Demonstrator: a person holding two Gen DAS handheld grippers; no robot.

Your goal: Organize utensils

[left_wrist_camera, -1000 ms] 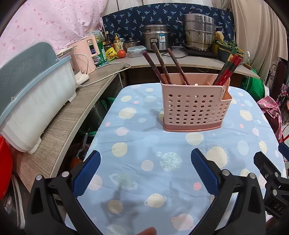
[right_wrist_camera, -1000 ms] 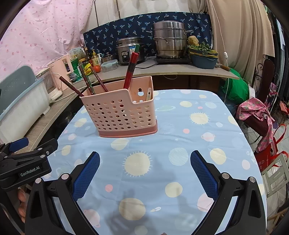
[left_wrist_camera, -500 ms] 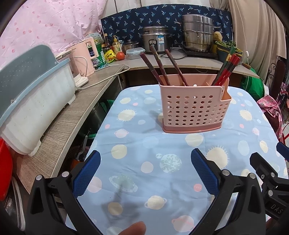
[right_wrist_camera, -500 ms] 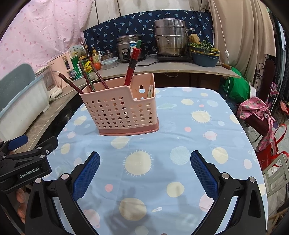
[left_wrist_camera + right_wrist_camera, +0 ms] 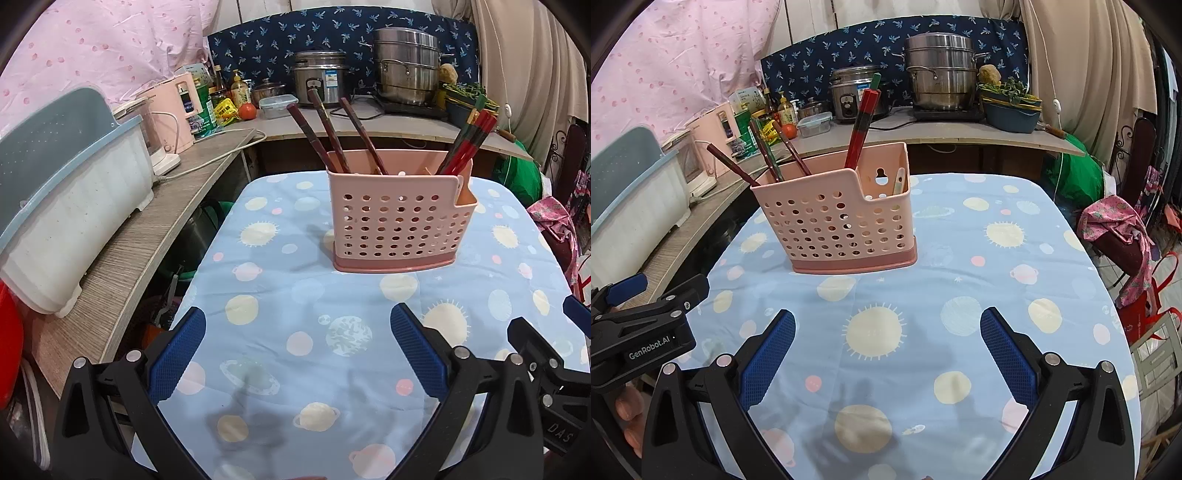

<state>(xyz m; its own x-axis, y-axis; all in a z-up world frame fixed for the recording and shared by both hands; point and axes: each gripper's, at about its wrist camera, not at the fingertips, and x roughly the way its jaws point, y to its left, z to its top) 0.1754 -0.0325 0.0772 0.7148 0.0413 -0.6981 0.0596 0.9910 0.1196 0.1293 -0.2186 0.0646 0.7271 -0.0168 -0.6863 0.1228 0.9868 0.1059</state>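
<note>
A pink holder (image 5: 400, 218) with round holes is standing upright just above the middle of the frame, on its darker pink base. Three dark brown chopsticks (image 5: 327, 134) are leaning left out of its left side, and a red bunch (image 5: 467, 142) is leaning right out of its right.

holder (image 5: 400, 221): matt perforated plastic | tablecloth (image 5: 280, 332): printed cloth | steamer pot (image 5: 406, 66): shiny metal | counter (image 5: 122, 254): wood-grain
</note>
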